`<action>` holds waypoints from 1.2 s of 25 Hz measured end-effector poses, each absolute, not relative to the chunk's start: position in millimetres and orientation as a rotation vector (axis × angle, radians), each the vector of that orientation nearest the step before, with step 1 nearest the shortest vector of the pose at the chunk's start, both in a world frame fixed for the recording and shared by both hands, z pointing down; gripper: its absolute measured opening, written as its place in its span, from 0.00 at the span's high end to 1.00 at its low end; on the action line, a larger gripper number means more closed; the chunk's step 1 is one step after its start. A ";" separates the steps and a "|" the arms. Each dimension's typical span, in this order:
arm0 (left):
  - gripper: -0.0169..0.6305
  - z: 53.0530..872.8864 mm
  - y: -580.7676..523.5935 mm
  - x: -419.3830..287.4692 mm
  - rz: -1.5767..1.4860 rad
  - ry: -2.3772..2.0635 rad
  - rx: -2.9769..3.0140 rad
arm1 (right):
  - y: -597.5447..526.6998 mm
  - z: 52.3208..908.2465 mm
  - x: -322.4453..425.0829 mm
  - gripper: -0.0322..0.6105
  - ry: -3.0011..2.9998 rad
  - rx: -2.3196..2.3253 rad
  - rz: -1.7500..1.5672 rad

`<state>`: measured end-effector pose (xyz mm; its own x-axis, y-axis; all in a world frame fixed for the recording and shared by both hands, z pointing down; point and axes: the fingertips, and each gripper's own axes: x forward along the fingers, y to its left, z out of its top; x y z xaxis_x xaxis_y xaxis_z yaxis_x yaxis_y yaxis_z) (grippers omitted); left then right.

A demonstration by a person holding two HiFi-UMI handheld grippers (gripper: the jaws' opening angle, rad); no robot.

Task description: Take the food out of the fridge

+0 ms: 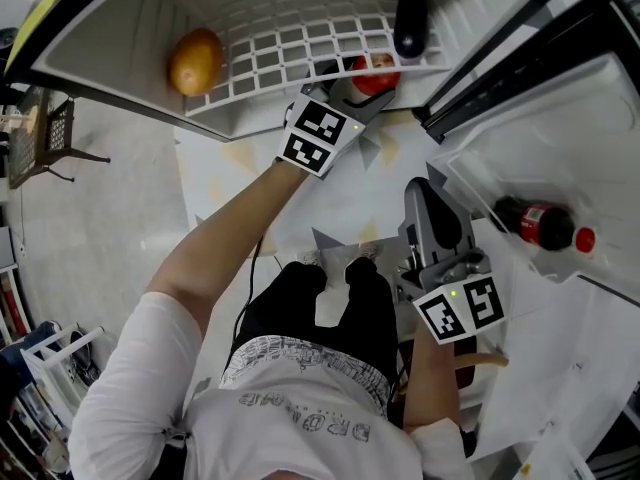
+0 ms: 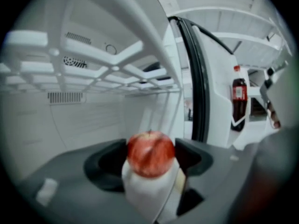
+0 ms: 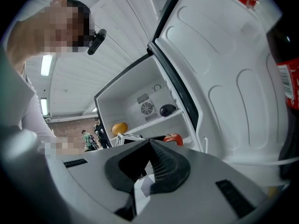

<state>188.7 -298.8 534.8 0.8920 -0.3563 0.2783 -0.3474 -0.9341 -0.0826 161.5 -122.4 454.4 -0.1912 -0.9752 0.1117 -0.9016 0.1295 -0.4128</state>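
Left gripper view: the apple (image 2: 150, 152) is seen between the jaws of the left gripper (image 2: 152, 161), with a dark pad pressed against each side of it; the grip is judged to be made
Position of apple: just beneath the wire shelf (image 2: 117, 64), towards its front edge and at its door end, stem upward
Key relation: the apple lies directly ahead of the left gripper, with the wire shelf close above it; being round, it has no long axis to be allowed for, so the way out is judged to be straight back from under the shelf and kept low
Nearer gripper: the left, already on the apple; the right gripper (image 1: 432, 218) is held well apart from the wire shelf, outside the fridge and near the open door
Right gripper state: jaws pressed together, nothing between them
Other food: an orange fruit (image 1: 195, 61) is noted on the wire shelf at the end away from the door, and a dark oval item (image 1: 409, 18) at its door end; a cola bottle (image 1: 540, 225) is noted in the door rack, well apart from the shelf
Stage: one item gripped, judged not yet clear of the fridge
Not established: whether the apple rests on a surface below the wire shelf, the jaws covering its underside; what the dark oval item is; fine detail in the left gripper view, which is blurred
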 end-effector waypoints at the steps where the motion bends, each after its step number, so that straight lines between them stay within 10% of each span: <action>1: 0.46 534.8 -296.2 187.6 -0.453 0.559 -3.030 | -121.7 453.4 160.2 0.97 2.214 -1.868 -0.590; 30: 0.47 474.1 -215.5 121.9 -0.391 0.535 -3.120 | -99.9 387.6 141.2 0.97 2.235 -1.904 -0.568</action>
